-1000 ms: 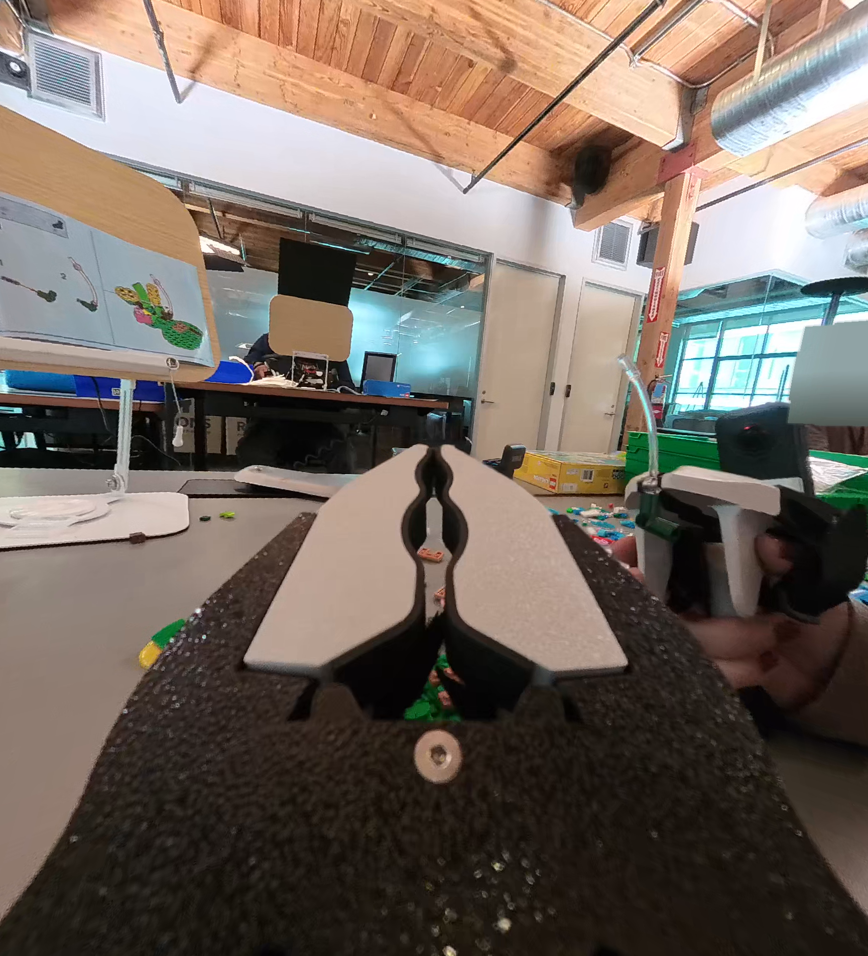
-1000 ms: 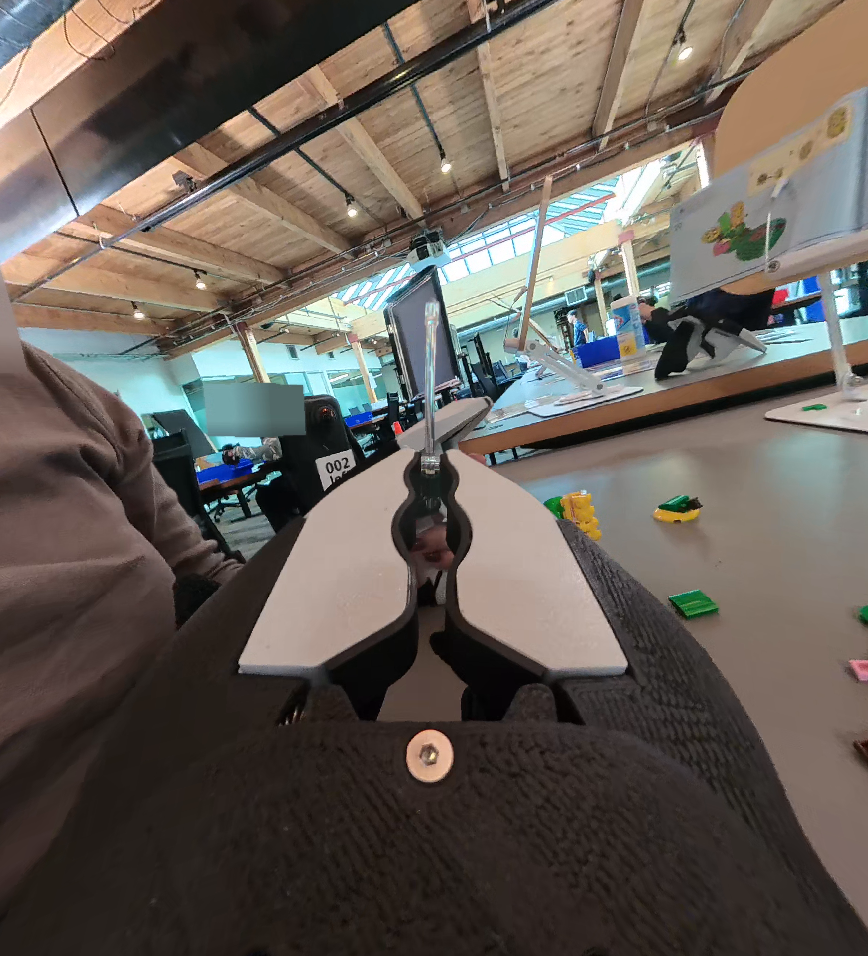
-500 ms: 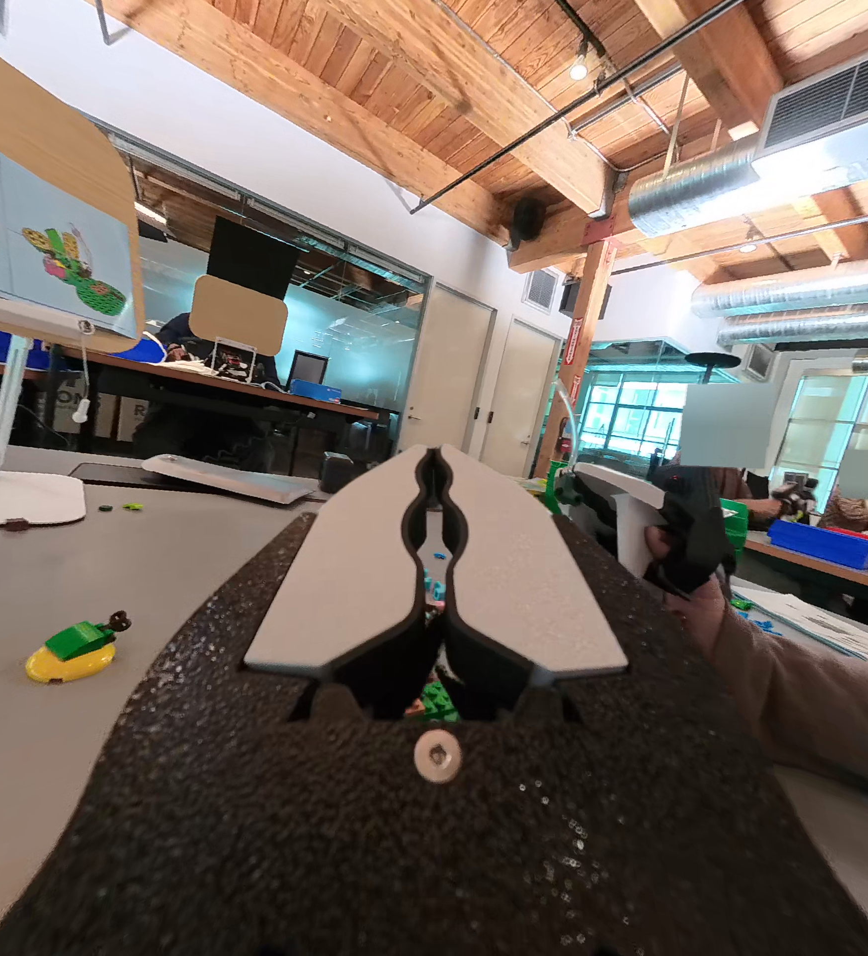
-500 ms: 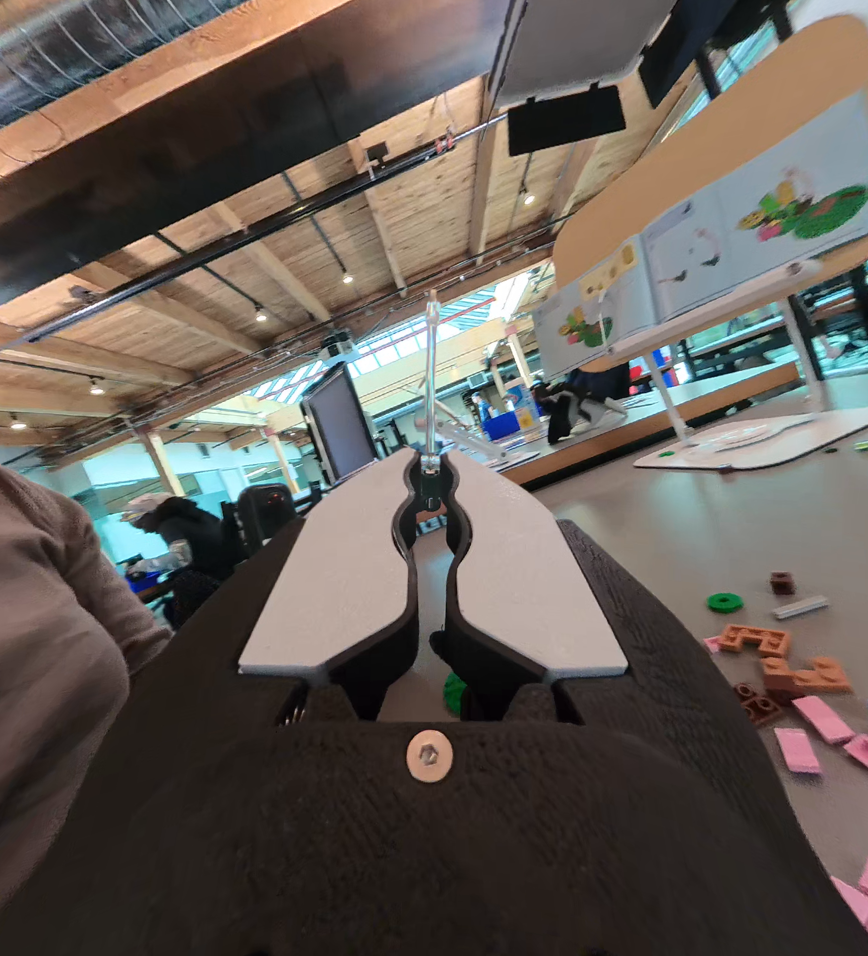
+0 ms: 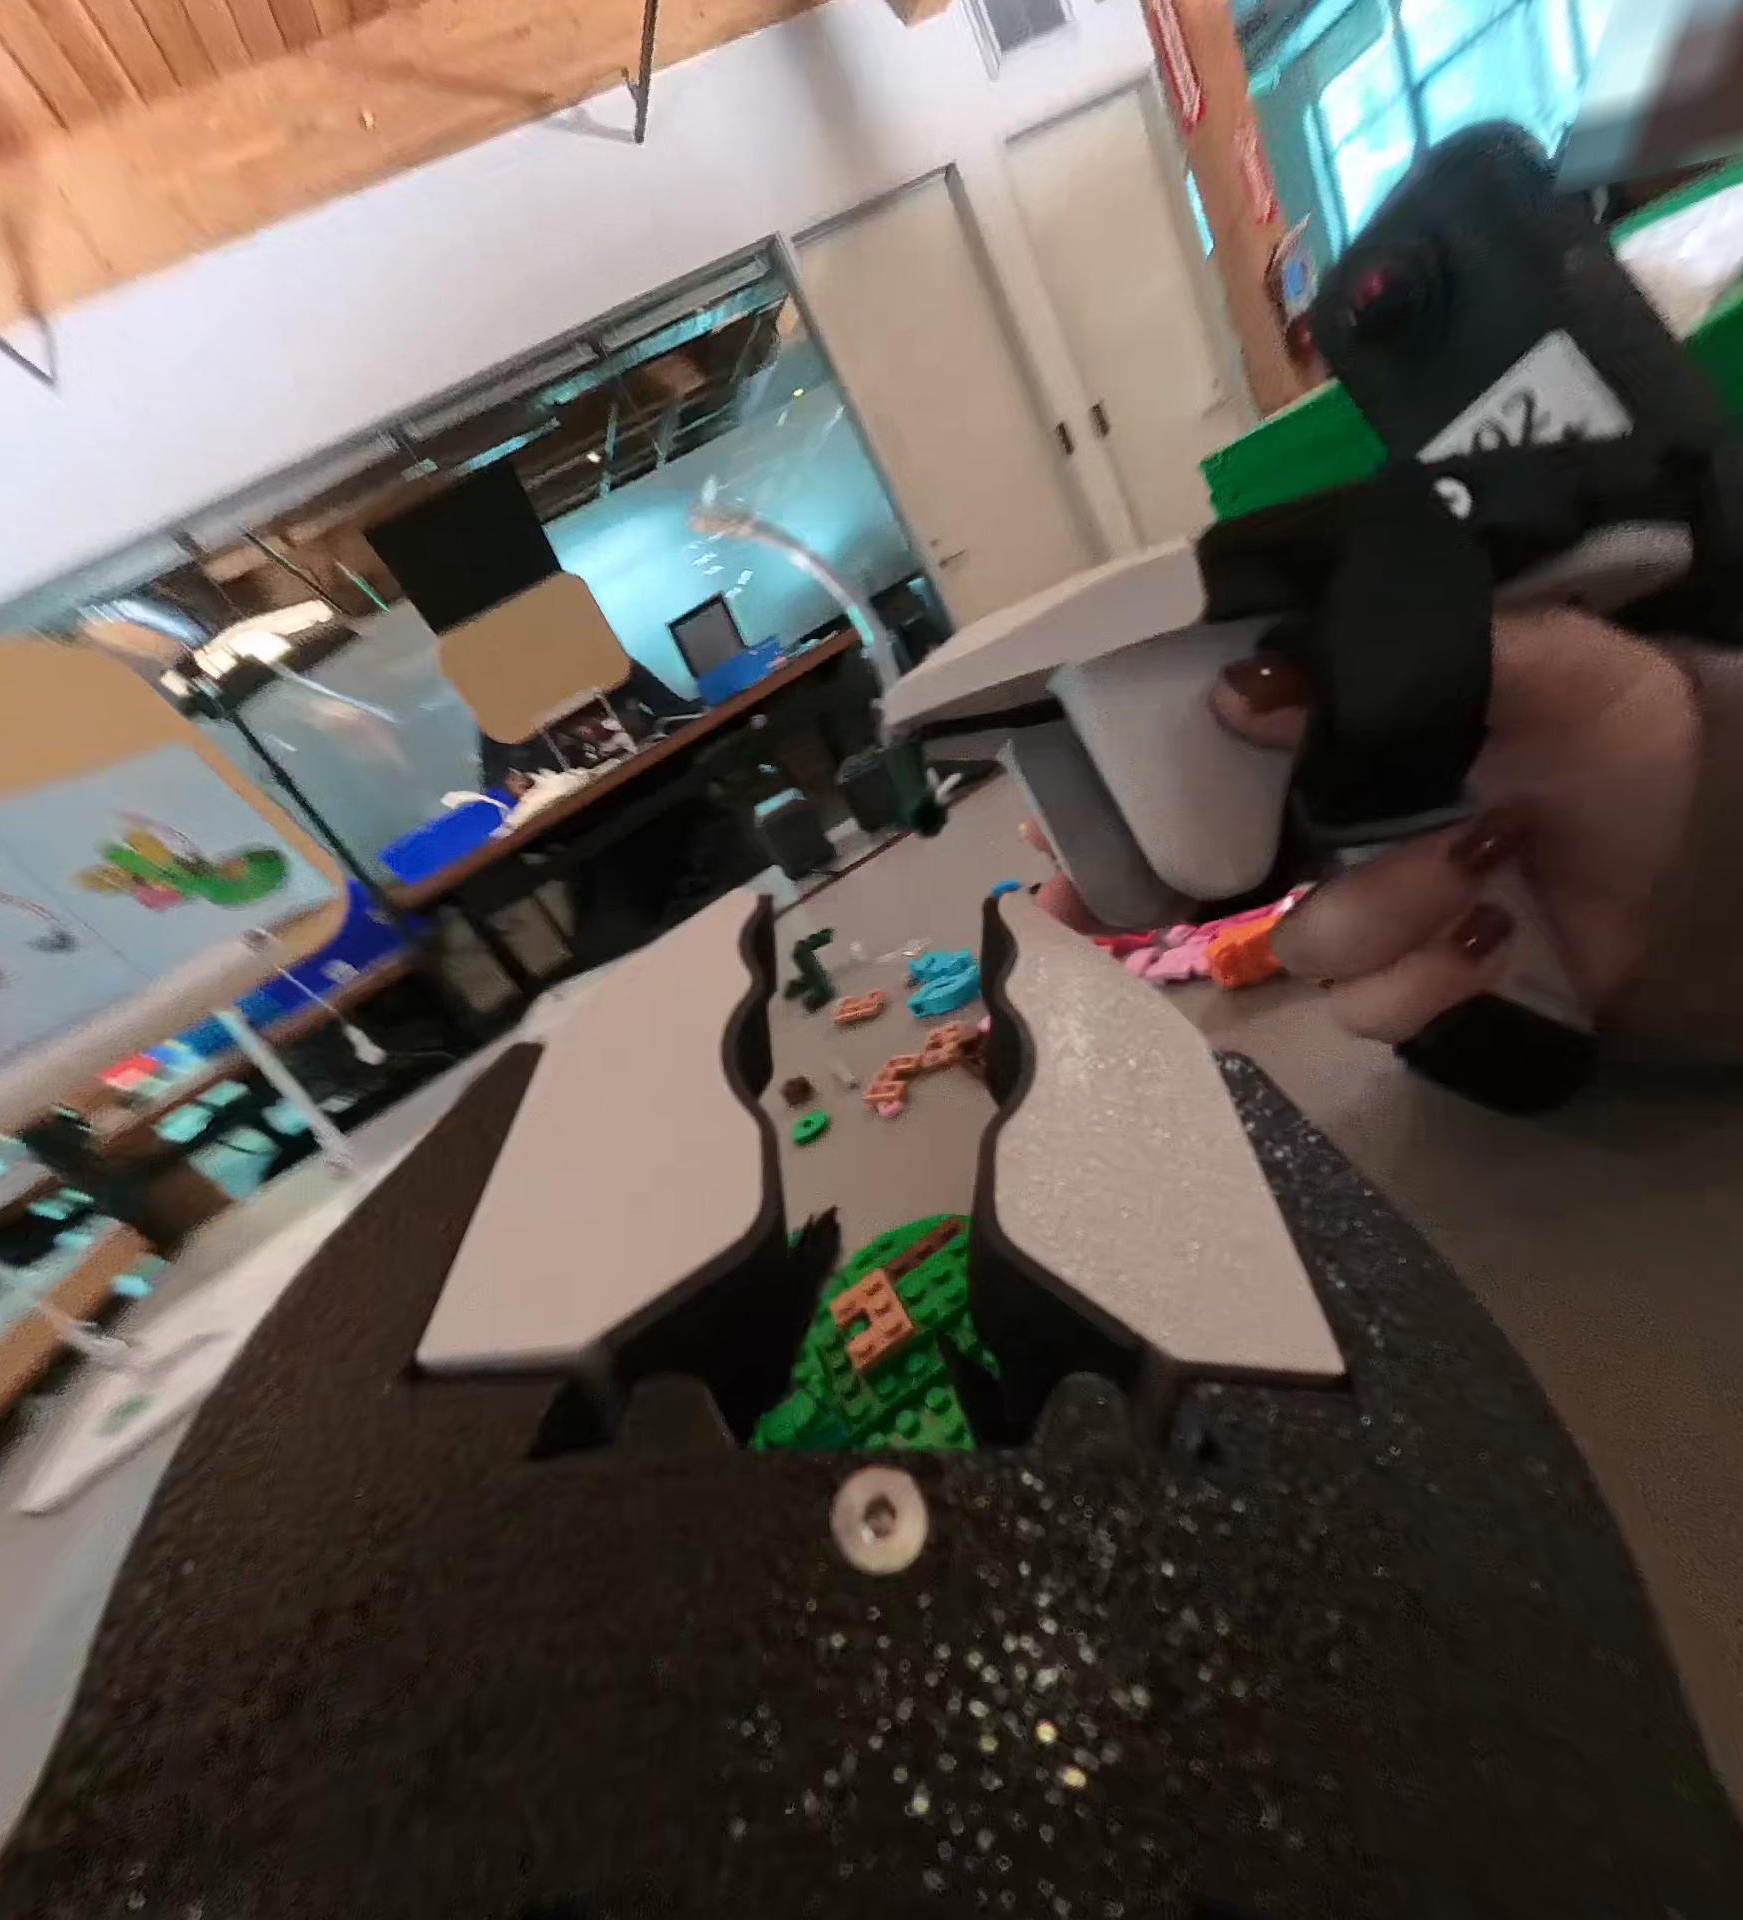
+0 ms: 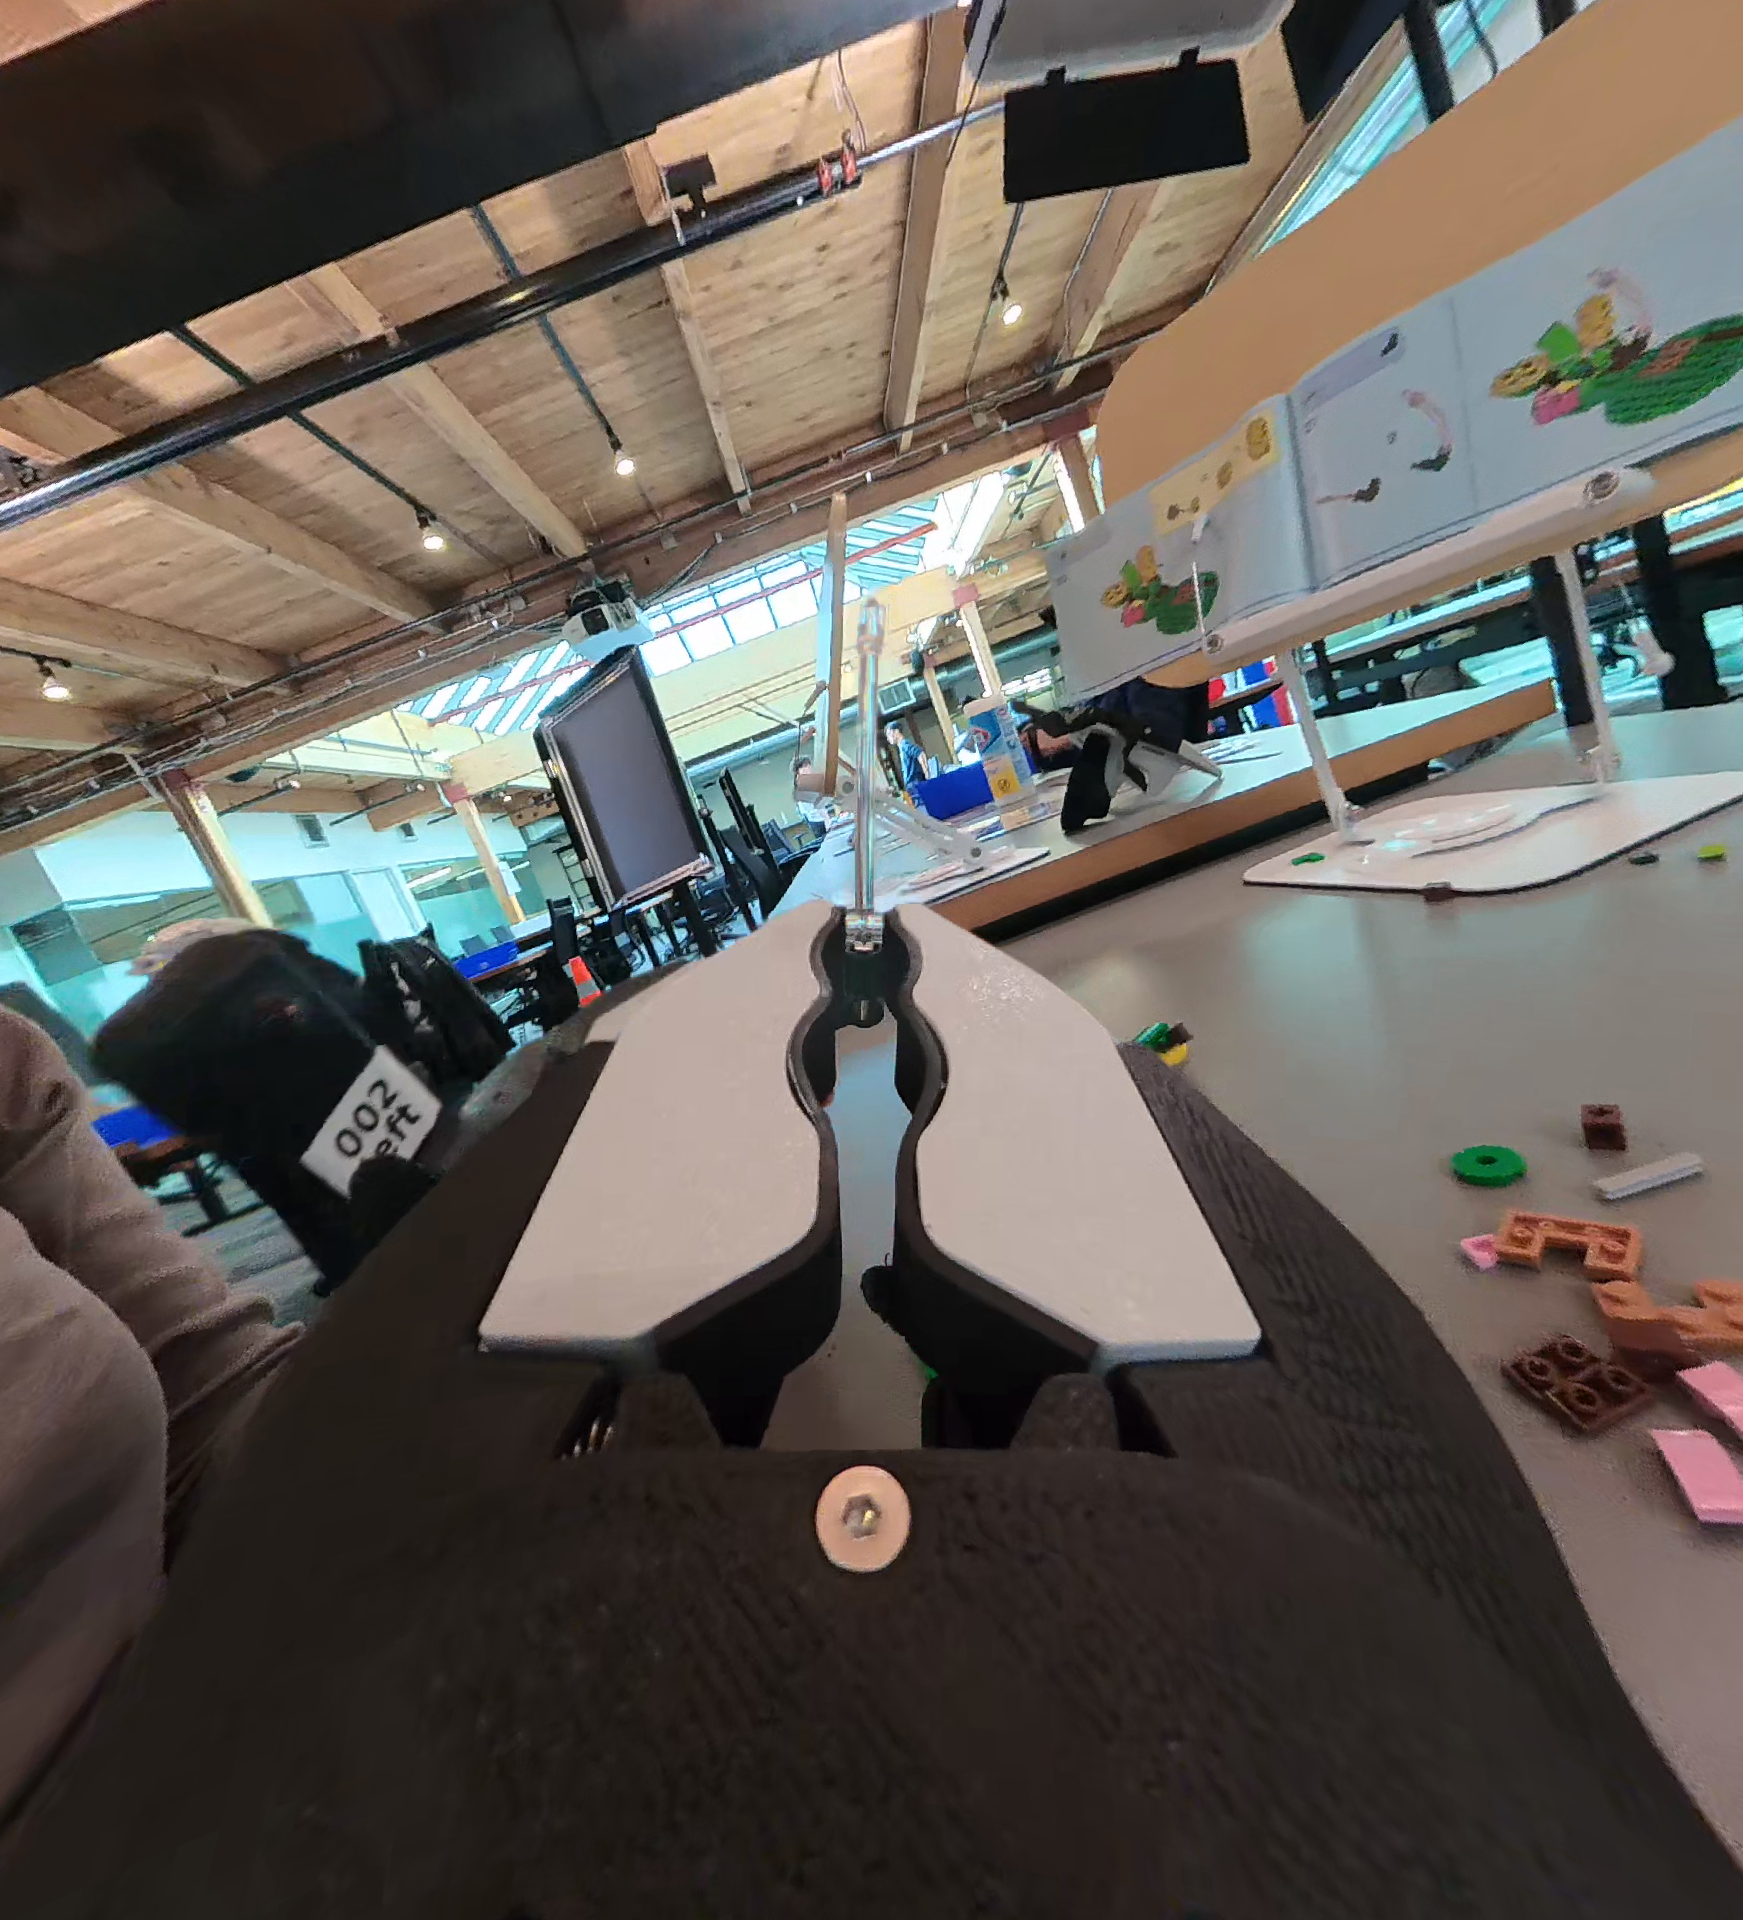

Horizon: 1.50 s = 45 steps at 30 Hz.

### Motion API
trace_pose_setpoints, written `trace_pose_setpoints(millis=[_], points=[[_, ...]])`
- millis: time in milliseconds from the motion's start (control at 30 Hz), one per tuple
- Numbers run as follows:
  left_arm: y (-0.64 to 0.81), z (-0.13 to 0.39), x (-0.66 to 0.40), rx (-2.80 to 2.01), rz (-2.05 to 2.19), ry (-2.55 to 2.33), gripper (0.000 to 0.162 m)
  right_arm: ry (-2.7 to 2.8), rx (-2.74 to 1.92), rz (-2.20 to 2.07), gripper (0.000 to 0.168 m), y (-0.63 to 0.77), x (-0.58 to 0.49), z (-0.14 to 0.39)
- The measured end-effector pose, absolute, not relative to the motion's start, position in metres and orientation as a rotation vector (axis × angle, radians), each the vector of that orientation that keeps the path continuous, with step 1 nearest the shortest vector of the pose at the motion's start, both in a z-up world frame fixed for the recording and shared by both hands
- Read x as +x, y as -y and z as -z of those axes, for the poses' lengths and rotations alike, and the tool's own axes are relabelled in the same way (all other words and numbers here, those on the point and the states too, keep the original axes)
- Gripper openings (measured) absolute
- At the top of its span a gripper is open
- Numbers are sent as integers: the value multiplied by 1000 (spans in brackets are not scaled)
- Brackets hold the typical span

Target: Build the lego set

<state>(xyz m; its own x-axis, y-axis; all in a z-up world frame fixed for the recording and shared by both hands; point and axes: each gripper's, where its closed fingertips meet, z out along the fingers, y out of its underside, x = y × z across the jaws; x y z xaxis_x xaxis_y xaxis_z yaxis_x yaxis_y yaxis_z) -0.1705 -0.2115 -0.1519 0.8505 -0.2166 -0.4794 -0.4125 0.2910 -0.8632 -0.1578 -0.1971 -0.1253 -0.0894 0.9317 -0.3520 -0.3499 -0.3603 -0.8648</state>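
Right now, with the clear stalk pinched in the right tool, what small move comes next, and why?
Probably close the left tool on the green base plate to steady it. Its jaws stand open over the plate, while the right tool already grips the clear stalk, ready to plant.

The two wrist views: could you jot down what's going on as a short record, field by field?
Left tool: open, holding nothing, low over the green lego base
Right tool: shut on the clear curved stem, which sticks up past its tips
Table: grey, with loose pieces scattered on it
Loose pieces: green ring, brown plate, pink tiles
Instruction booklet: open on a white stand
Build: base started, stem not yet attached
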Motion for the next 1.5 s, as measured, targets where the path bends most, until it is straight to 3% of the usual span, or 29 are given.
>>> trace_pose_setpoints(millis=[233,433,700,1033,1333,1500], points=[[208,150,-164,-1263,-234,-569,27,803,-1193,-1657,4,204,-165,130],[215,144,-165,-1212,-252,-569,8,840,-1195,-1663,4,209,-167,132],[213,149,-165,-1226,-325,-592,7,856,-1208,-1672,4,209,-167,134],[219,156,-161,-1403,350,-559,7,1040,-1181,-1550,4,214,-165,140],[247,144,-151,-1448,1111,-517,6,1179,-1032,-1698,4,243,-156,129],[257,144,-149,-1466,1316,-510,6,1238,-1004,-1766,4,253,-154,129]])
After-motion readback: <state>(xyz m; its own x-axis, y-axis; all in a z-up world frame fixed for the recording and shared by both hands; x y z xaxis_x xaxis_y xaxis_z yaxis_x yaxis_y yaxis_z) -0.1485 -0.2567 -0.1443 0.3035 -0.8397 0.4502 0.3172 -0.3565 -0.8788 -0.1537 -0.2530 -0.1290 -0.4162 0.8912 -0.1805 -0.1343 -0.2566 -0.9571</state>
